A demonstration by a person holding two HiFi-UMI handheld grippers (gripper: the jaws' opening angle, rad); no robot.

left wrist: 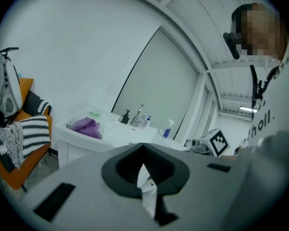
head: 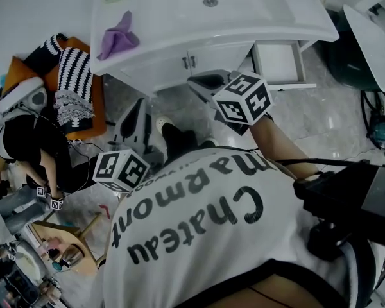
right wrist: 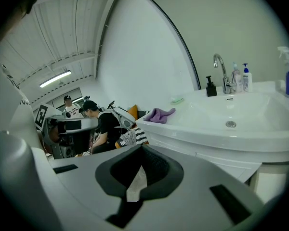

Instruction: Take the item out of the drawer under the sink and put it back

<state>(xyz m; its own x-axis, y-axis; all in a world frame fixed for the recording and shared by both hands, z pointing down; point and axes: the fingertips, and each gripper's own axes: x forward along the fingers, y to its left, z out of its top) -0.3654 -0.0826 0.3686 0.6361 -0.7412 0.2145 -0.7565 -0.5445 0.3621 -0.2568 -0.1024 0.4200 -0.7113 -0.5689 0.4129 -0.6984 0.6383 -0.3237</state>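
Note:
The white sink cabinet (head: 179, 40) stands ahead of me, and its drawer (head: 279, 61) at the right end is pulled out; what I see of the inside is pale and bare. No item shows in either gripper. My right gripper (head: 205, 82) points at the cabinet front just left of the drawer, jaws shut with nothing between them (right wrist: 142, 148). Lower left, my left gripper (head: 136, 117) hangs over the floor in front of the cabinet, also shut (left wrist: 143, 146). On the counter's left end lies a purple cloth (head: 117, 36).
An orange chair with striped cloths (head: 70, 82) stands left of the cabinet, and a person in black (head: 25, 140) crouches beside it. A tap (right wrist: 221, 71) and bottles stand behind the basin. A white fixture (head: 372, 37) and cables lie at the right.

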